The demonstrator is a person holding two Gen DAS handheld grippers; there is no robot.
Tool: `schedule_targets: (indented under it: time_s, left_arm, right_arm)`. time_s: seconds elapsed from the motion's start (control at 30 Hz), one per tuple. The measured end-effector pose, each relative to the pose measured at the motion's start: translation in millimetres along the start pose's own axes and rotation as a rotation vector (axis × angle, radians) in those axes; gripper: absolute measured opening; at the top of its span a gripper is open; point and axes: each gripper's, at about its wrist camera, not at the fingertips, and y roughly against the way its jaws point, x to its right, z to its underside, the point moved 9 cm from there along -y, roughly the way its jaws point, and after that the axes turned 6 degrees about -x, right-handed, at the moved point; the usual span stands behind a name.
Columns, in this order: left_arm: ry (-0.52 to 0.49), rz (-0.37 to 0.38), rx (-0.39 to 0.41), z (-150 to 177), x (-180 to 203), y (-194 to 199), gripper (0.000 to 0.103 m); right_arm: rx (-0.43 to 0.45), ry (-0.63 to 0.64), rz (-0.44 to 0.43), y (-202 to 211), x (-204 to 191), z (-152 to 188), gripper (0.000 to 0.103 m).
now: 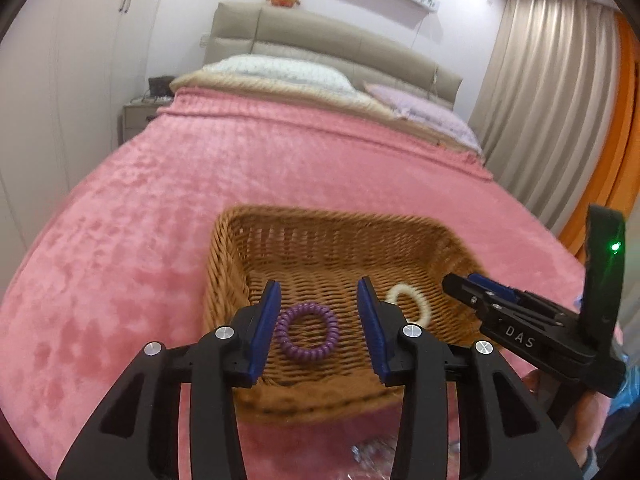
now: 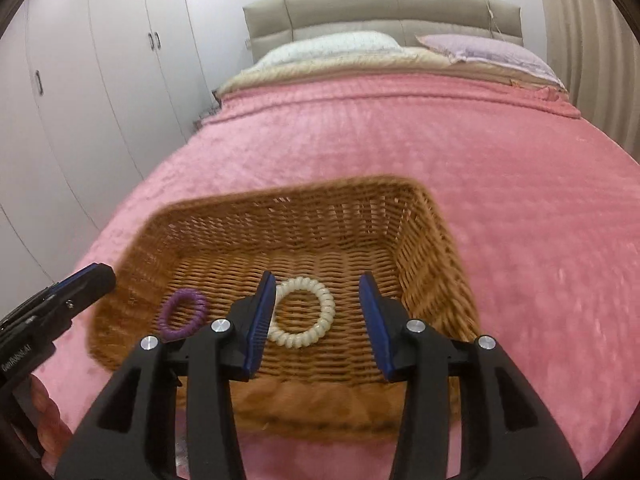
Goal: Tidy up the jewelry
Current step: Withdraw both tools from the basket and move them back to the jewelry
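Both grippers hang over the near rim of the basket (image 1: 224, 264), side by side on the pink blanket (image 1: 160, 208). Left gripper (image 1: 318, 312): jaws parted, nothing between the pads, and the purple coil (image 1: 306, 334) lies flat on the basket floor below them. Right gripper (image 2: 318, 304): jaws apart too, gripping nothing, with the white coil (image 2: 300, 318) lying on the weave beneath, just beside its left pad. Purple sits left of white, both coils apart, inside the basket.
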Motion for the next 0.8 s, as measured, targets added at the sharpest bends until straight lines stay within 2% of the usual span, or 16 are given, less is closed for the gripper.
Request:
schedule_targets:
  time_s: [0.2,0.43,0.53,0.67,0.8]
  left_arm:
    - [-0.034,0.018,0.091,6.0,12.8,75.2,0.039]
    - [-0.076,-0.005,0.111,44.3,17.5,136.2,0.039]
    - [-0.055,-0.010,0.086,70.2,10.2,146.3,0.039]
    - [-0.011,-0.010,0.010,110.1,-3.7,142.1,0.039]
    - [0.010,-0.028,-0.097,153.3,-11.7,122.1,0.039]
  right_arm:
    - [0.052,0.051,-0.009,59.8,-19.8,17.4,0.040]
    - [0.071,0.092,-0.043,116.2,-36.0,64.9,0.040]
    - [0.075,0.091,-0.046,127.9,-35.8,83.5,0.040]
    - [0.079,0.093,-0.061,134.3,-32.2,112.0,0.040]
    - [0.021,0.067,-0.050,120.0,-26.2,141.3,0.040]
